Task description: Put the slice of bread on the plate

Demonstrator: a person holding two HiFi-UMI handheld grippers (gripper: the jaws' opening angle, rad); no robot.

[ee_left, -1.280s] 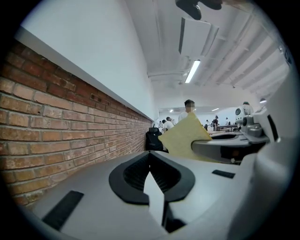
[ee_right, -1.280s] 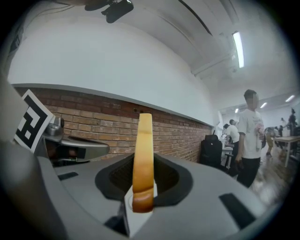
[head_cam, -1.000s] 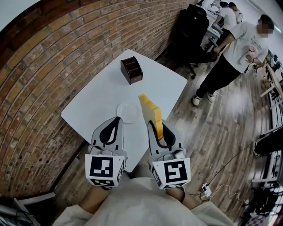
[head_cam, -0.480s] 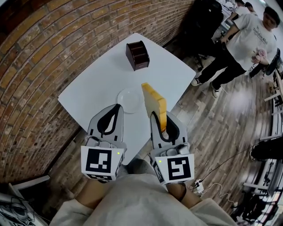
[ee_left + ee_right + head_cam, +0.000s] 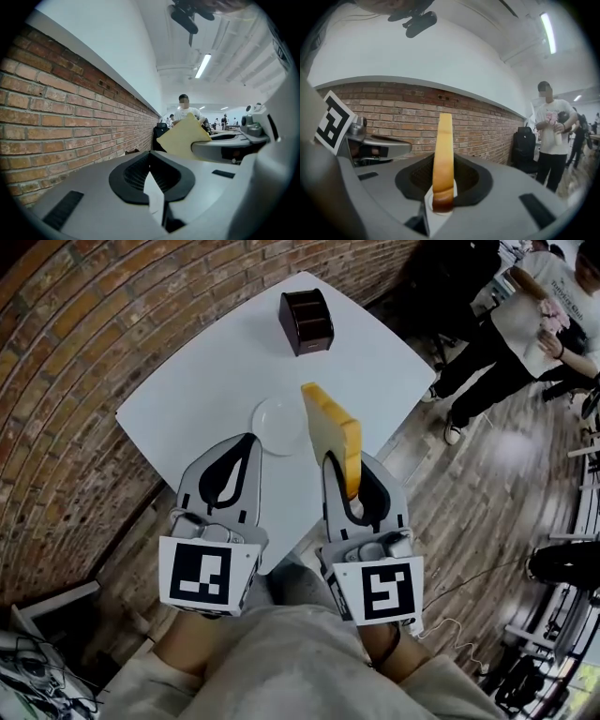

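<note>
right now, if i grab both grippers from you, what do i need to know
Right gripper: jaws shut on the bread slice, held upright on edge above the table.
Left gripper: jaws shut, empty.
Plate: empty, on the white table, just left of the raised slice in the head view.
Done: slice picked up.
Left: lay it on the plate and let go.

Head view's looking steeply down from behind both jaw pairs onto the white square table. Both gripper views are riding close behind their jaws, facing nearly level at the red brick wall. All three are catching the tan bread slice.
</note>
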